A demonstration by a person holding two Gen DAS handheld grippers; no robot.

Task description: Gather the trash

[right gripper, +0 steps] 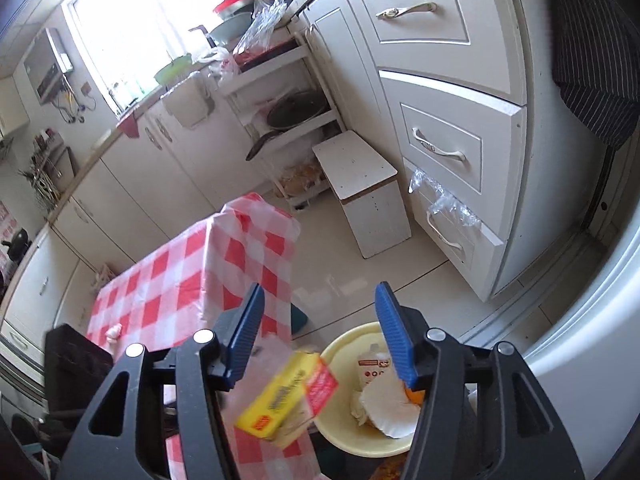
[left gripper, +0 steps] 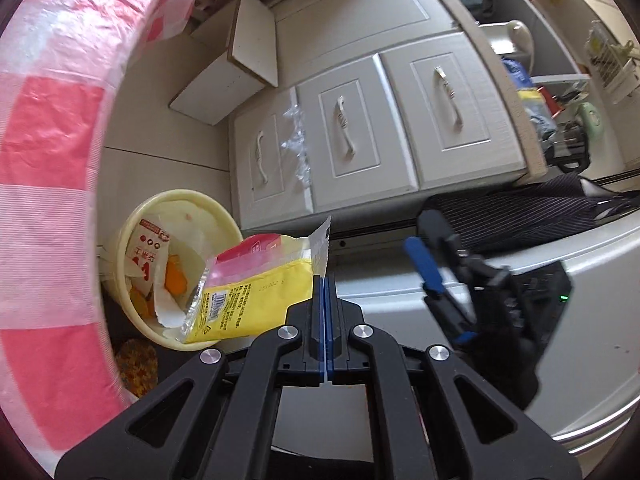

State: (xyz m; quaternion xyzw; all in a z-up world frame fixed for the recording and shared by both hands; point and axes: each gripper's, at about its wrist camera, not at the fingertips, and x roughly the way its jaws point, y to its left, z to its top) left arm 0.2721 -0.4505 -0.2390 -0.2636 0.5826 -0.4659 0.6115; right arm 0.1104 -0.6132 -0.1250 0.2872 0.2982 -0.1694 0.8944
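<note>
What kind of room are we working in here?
Most likely a home kitchen: white drawers under a counter, pans on an open shelf, and a table with a red checked cloth by a window.

Left tool clamped shut; right tool spread wide.

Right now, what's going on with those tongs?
Left tongs shut on yellow wrapper. Right tongs open, empty. Trash bin below, nothing blocking.
</note>
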